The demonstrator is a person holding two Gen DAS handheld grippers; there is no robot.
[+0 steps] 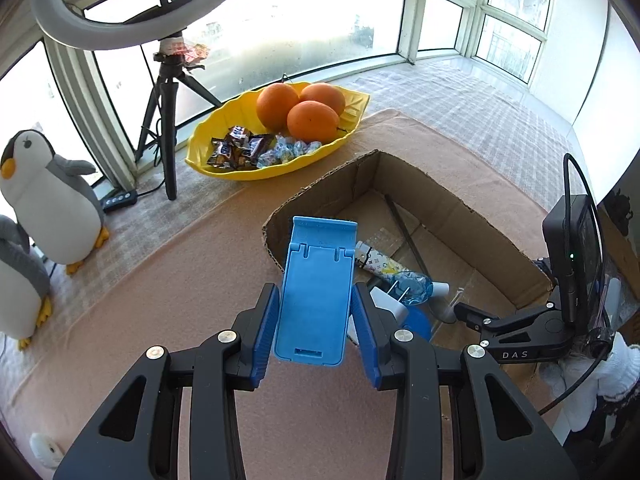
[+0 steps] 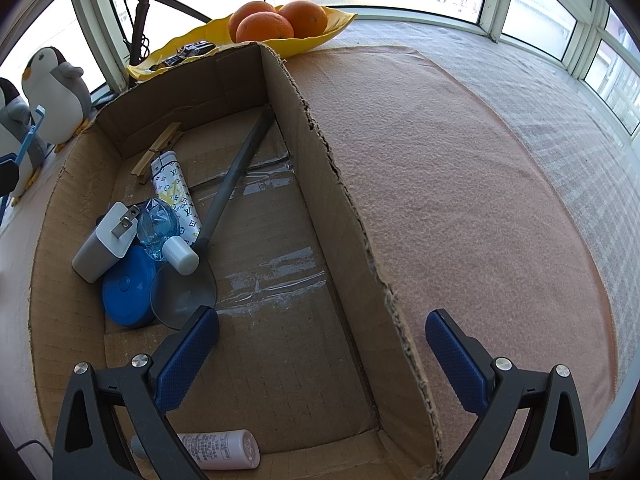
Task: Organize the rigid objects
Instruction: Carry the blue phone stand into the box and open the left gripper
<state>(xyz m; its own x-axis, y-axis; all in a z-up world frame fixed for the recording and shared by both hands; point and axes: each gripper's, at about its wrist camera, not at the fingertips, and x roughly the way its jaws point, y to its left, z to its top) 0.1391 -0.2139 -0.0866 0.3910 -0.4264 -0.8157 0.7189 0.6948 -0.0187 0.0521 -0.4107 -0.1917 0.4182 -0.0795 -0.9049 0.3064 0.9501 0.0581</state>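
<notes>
The left tongs grip a blue phone stand by its long edges, pads pressed on both sides, holding it in the air just before the near wall of the cardboard box. Inside the box lie a white charger, a blue round case, a grey ladle and a patterned tube. The right tongs stand wide open and empty, straddling the box's right wall.

The right gripper hangs with jaws wide apart, straddling the cardboard box wall. Ahead-left of the jaws lie a grey spoon, blue lid, white charger and patterned bottle. A white tube lies below the left jaw.
</notes>
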